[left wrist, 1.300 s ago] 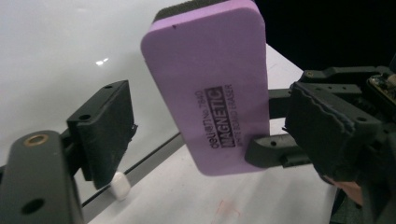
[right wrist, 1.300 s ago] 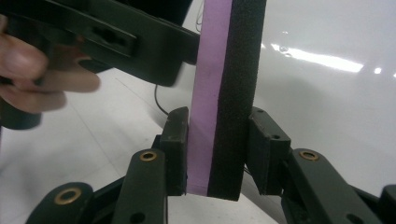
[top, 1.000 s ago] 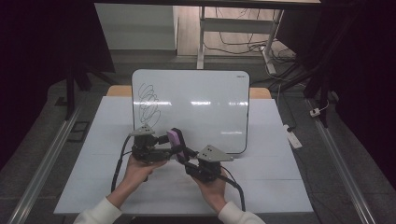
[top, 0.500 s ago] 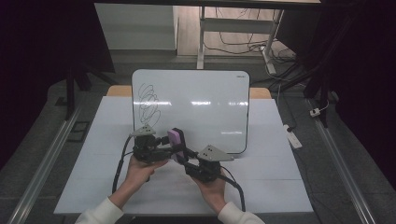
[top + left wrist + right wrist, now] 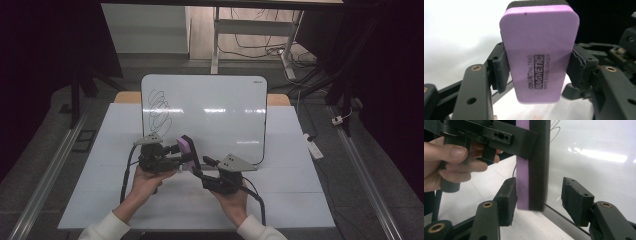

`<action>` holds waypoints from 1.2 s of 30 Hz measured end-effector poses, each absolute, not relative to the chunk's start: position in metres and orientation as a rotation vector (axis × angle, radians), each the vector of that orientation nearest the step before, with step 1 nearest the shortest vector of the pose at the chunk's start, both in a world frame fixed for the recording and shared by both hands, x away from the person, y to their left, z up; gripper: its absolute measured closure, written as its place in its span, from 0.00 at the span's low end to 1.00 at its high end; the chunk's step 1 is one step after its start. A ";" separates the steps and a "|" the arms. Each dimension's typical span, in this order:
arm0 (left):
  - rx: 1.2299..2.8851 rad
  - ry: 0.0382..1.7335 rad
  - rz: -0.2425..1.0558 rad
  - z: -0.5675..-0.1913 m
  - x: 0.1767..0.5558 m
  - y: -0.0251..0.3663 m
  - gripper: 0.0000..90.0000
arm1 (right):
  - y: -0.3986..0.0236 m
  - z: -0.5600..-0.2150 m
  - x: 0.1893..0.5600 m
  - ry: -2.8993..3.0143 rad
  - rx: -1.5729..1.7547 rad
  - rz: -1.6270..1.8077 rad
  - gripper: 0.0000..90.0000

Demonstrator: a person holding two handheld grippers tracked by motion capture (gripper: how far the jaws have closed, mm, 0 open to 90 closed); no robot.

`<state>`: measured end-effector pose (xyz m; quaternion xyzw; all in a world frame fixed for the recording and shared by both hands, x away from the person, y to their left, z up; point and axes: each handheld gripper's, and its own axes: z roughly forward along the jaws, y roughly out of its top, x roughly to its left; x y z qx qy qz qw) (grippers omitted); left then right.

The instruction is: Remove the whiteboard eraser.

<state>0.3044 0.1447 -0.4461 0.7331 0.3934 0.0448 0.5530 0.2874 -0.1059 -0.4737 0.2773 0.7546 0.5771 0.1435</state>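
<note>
A purple magnetic whiteboard eraser [image 5: 187, 149] with a black felt face stands upright above the table, in front of the whiteboard [image 5: 220, 107]. My left gripper [image 5: 181, 152] is shut on it. Its jaws have just closed, and the pads [image 5: 500, 72] press both long edges of the eraser [image 5: 539, 50]. My right gripper [image 5: 201, 169] sits just right of it and lower. Its jaws have just been opening. The eraser's lower end [image 5: 532, 185] hangs between the right gripper's [image 5: 539, 200] open pads; the right pad [image 5: 574, 200] stands clear of the felt.
The whiteboard bears black scribbles [image 5: 160, 110] at its left side and leans at the back of the white table [image 5: 300, 200]. A white power strip [image 5: 312, 145] lies off the table's right edge. Cables trail from both grippers toward the person.
Both hands keep about the same place, with the eraser still upright between the two grippers. No other movement shows in the high view.
</note>
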 end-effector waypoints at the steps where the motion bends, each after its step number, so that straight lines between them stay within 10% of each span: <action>1: 1.732 0.928 0.108 -0.445 0.304 0.145 0.45 | -0.109 -0.473 0.287 2.175 0.808 1.665 0.49; 36: 1.726 0.964 0.267 -0.432 0.294 0.189 0.46 | -0.279 -0.492 0.288 2.140 1.001 1.271 0.44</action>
